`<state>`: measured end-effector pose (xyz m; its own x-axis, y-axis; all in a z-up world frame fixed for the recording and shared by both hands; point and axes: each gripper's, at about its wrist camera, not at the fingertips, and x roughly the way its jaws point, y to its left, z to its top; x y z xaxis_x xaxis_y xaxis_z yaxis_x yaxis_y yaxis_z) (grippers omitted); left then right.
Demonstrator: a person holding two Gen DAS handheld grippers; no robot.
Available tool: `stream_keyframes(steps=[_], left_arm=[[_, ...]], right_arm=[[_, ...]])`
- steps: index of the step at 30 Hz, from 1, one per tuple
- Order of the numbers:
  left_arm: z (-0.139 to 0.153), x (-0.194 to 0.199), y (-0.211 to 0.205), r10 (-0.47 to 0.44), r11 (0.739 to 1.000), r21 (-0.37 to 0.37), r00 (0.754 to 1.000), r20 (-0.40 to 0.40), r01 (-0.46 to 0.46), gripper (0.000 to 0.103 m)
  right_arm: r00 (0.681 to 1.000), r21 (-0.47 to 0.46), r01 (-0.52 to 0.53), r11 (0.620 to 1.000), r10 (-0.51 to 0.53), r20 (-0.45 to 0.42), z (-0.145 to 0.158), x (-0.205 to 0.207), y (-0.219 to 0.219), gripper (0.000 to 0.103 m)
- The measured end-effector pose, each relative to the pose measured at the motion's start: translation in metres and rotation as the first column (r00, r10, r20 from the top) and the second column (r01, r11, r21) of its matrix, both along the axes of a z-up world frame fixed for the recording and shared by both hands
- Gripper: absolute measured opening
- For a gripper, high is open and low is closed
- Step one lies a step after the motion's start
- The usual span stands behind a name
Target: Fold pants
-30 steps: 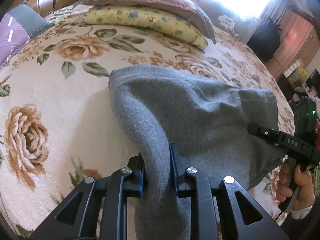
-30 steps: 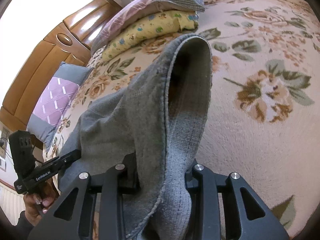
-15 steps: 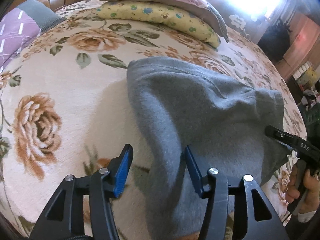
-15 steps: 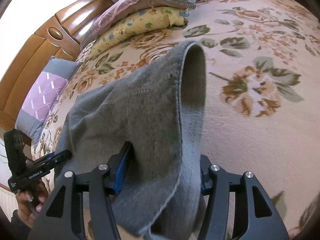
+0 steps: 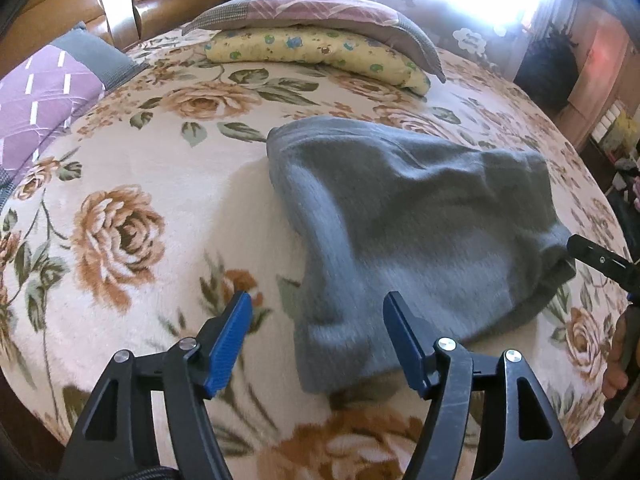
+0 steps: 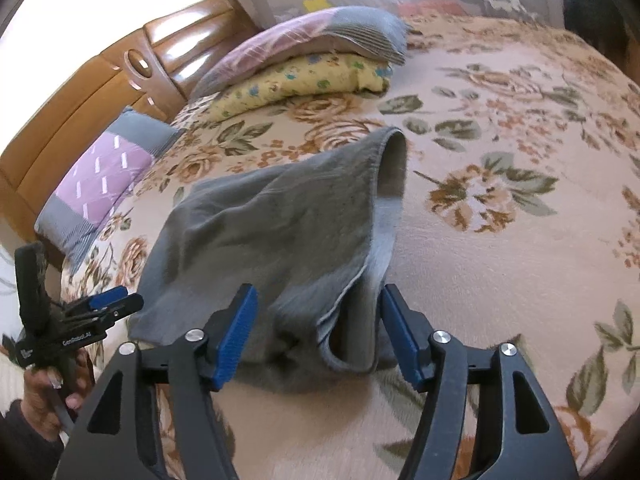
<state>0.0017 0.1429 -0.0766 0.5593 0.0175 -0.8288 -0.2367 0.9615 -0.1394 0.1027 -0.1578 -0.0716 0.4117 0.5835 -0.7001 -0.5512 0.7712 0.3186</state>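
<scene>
The grey pants [image 5: 420,224] lie folded in a thick bundle on the floral bedspread [image 5: 132,184]. My left gripper [image 5: 318,340] is open and empty, its blue pads just short of the bundle's near corner. In the right wrist view the pants [image 6: 280,232] lie flat with an open leg cuff facing up and right. My right gripper [image 6: 318,336] is open, its pads either side of the near edge without pinching it. The left gripper also shows at the left of the right wrist view [image 6: 108,306], and the right gripper's tip at the right edge of the left wrist view [image 5: 596,258].
Stacked pillows, yellow floral [image 5: 316,54] under pink-grey [image 5: 320,12], lie at the head of the bed. A purple and grey cushion [image 5: 44,100] rests against the wooden headboard [image 6: 120,84]. Furniture stands past the bed's right edge [image 5: 600,80].
Both grippers opened and let go of the pants, then drew back. The fabric dropped onto the bed and now lies flat.
</scene>
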Motion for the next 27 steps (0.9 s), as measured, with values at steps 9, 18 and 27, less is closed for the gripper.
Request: stream_keyframes(steps=[9,18,27], left_arm=[[0.007,-0.021,-0.016,0.016,0.998,0.067,1.000,0.009,-0.016,0.072],[0.013,-0.042,-0.025,0.018,0.991,0.136,1.000,0.022,-0.021,0.076],[0.021,-0.057,-0.029,0.023,0.986,0.166,0.999,0.046,-0.030,0.079]], right_arm=[[0.977,-0.049,-0.186,0.981,0.190,0.097,0.008,-0.043,0.020,0.079],[0.961,-0.098,-0.234,0.967,0.245,0.130,0.009,-0.062,0.033,0.080],[0.955,-0.112,-0.240,0.964,0.255,0.151,0.012,-0.072,0.034,0.080]])
